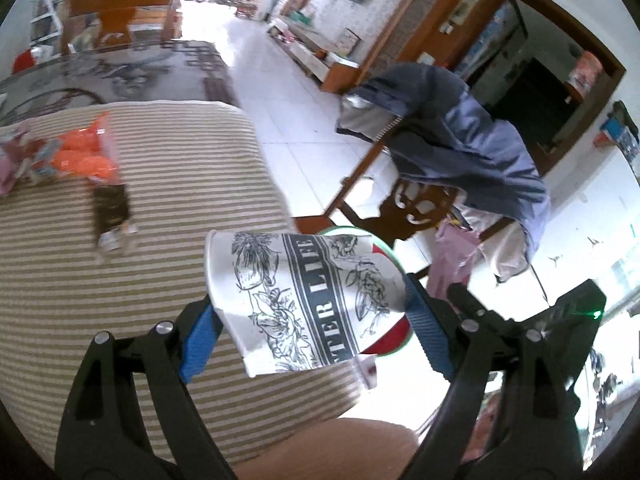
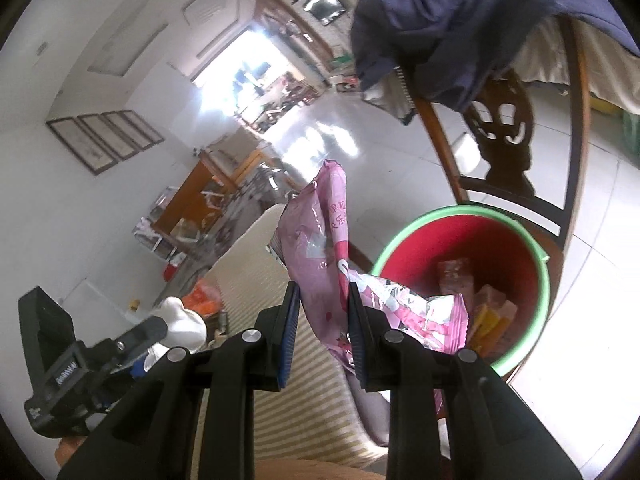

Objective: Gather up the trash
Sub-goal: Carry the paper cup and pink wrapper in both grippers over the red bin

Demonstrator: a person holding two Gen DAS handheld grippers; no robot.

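Observation:
My left gripper (image 1: 312, 320) is shut on a crumpled white paper cup (image 1: 304, 292) with black flower print, which lies sideways between the wide-set blue pads. Behind the cup peeks the red bucket (image 1: 388, 340) with a green rim. In the right wrist view, my right gripper (image 2: 324, 296) is shut on a pink foil wrapper (image 2: 320, 236) that sticks up and trails right toward the bucket (image 2: 508, 240). The bucket stands just right of the gripper and holds several wrappers (image 2: 492, 312). On the striped tablecloth (image 1: 180, 184) lie an orange packet (image 1: 86, 156) and a dark wrapper (image 1: 112, 212).
A wooden chair (image 1: 416, 208) draped with blue clothing (image 1: 460, 136) stands behind the bucket on the white tiled floor (image 1: 304, 128). The table's rounded edge runs just left of the bucket. A glass table and wooden furniture stand farther back.

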